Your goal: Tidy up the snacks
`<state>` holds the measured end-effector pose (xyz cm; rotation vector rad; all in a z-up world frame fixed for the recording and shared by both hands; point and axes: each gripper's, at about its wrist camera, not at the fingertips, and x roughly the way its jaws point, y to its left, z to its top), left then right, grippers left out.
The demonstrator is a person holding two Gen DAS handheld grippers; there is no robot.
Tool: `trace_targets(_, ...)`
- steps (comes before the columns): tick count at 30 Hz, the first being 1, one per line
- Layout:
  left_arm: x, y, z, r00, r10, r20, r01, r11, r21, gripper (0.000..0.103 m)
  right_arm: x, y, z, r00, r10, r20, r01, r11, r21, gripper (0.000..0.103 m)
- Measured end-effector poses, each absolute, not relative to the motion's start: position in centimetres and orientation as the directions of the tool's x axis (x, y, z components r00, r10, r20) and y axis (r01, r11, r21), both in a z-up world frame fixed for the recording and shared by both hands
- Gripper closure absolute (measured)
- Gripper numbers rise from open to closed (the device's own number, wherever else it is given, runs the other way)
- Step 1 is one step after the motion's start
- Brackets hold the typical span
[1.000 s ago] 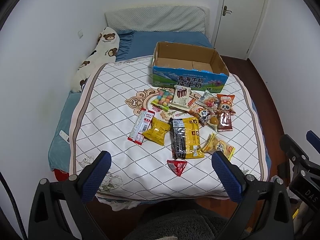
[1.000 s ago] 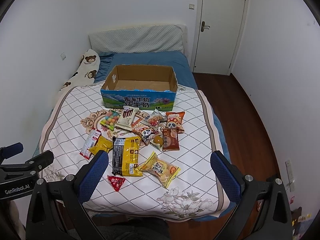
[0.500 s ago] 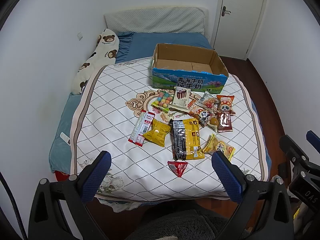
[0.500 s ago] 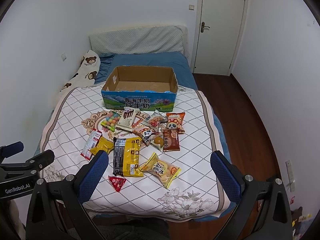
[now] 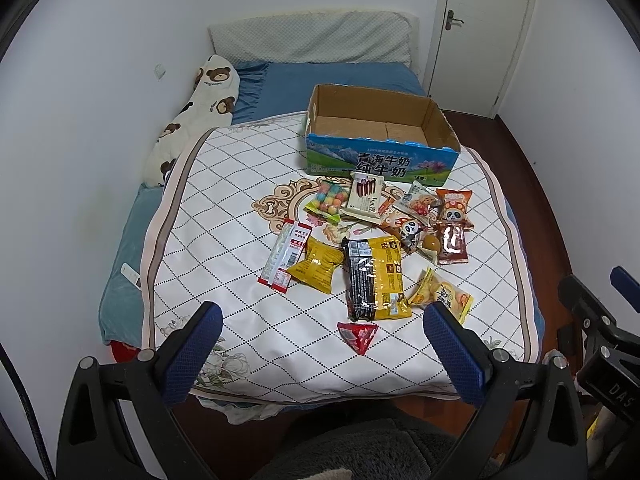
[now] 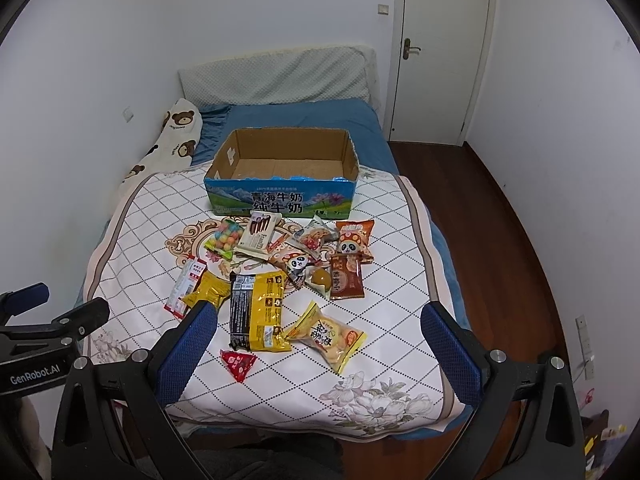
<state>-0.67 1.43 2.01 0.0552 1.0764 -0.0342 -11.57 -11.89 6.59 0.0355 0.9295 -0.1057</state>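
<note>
Several snack packets lie on a quilted bed cover (image 5: 224, 240), among them a large yellow-and-black bag (image 5: 374, 276) (image 6: 258, 310), a small red triangular packet (image 5: 358, 335) (image 6: 239, 363) and a yellow cracker bag (image 6: 326, 334). An open, empty cardboard box (image 5: 380, 136) (image 6: 280, 172) stands behind them. My left gripper (image 5: 320, 344) is open and empty, above the bed's near edge. My right gripper (image 6: 316, 344) is open and empty, also short of the snacks.
A bear-print pillow (image 5: 192, 120) lies along the left wall. A grey headboard cushion (image 6: 276, 76) leans at the back. A white door (image 6: 440, 52) and wooden floor (image 6: 500, 220) are to the right of the bed.
Both grippers have edged slightly forward toward the bed; the snacks and box sit a little lower and larger in the views. Nothing was grasped.
</note>
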Motion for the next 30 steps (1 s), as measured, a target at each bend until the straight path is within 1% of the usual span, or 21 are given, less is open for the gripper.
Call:
trace_targets(4, 1.5, 2.2, 0.3, 0.454, 0.029, -0.891, 0.043, 0.998, 0.054, 0.000, -10.3, -12.5, 4.8, 0.562, -0.072, -0.824, 0.102, 0.995, -0.017, 0.000)
trace_targets(8, 5.1, 2.5, -3.5, 0.386, 0.067, -0.920, 0.039, 0.995, 0.089, 0.000, -8.0, -13.1, 1.0, 0.503, -0.060, -0.862, 0.031, 0.998, -0.051, 0.000)
trace_targets(10, 7.2, 2.2, -6.0, 0.344, 0.083, -0.935, 0.054, 0.993, 0.108, 0.000, -6.4, -13.1, -2.1, 0.459, -0.084, -0.884, -0.021, 0.994, -0.105, 0.000)
trace_targets(13, 9.6, 1.5, -10.4, 0.257, 0.096, -0.962, 0.075, 0.990, 0.119, 0.000, -3.9, -13.3, -7.4, 0.371, -0.083, -0.925, -0.110, 0.985, -0.133, 0.000)
trace_targets(18, 12.3, -0.1, -17.9, 0.116, 0.134, -0.984, 0.119, 0.982, 0.148, 0.000, -0.3, -13.6, -16.6, 0.201, -0.060, -0.978, -0.226, 0.969, -0.105, 0.000)
trace_targets(21, 12.7, -1.0, -20.7, 0.058, 0.135, -0.989, 0.139, 0.980, 0.142, 0.000, 1.2, -13.3, -21.2, 0.104, -0.055, -0.993, -0.305, 0.949, -0.084, 0.000)
trace_targets(23, 12.9, -1.6, -22.2, 0.028, 0.137, -0.990, 0.152, 0.978, 0.140, 0.000, 1.8, -13.0, -23.3, 0.066, -0.047, -0.997, -0.352, 0.934, -0.067, 0.001)
trace_targets(24, 13.0, -1.9, -22.7, 0.016, 0.137, -0.990, 0.158, 0.978, 0.138, 0.000, 2.0, -12.7, -24.6, 0.043, -0.047, -0.998, -0.389, 0.919, -0.060, 0.003)
trace_targets(26, 13.3, -2.3, -23.5, 0.001, 0.140, -0.990, 0.168, 0.976, 0.138, 0.000, 2.3, -12.4, -26.2, 0.024, -0.058, -0.998, -0.422, 0.905, -0.063, 0.018)
trace_targets(27, 13.4, -2.6, -23.8, -0.008, 0.137, -0.991, 0.174, 0.976, 0.134, 0.000, 2.4, -12.5, -27.2, 0.003, -0.059, -0.998, -0.426, 0.903, -0.055, 0.031)
trace_targets(29, 13.7, -3.0, -24.2, -0.019, 0.129, -0.991, 0.181, 0.976, 0.124, 0.000, 2.8, -13.2, -28.0, -0.014, -0.034, -0.999, -0.379, 0.925, -0.026, 0.034)
trace_targets(30, 13.9, -3.2, -24.3, -0.025, 0.124, -0.992, 0.184, 0.976, 0.118, 0.000, 3.1, -14.2, -28.1, -0.020, 0.000, -1.000, -0.307, 0.952, 0.006, 0.038)
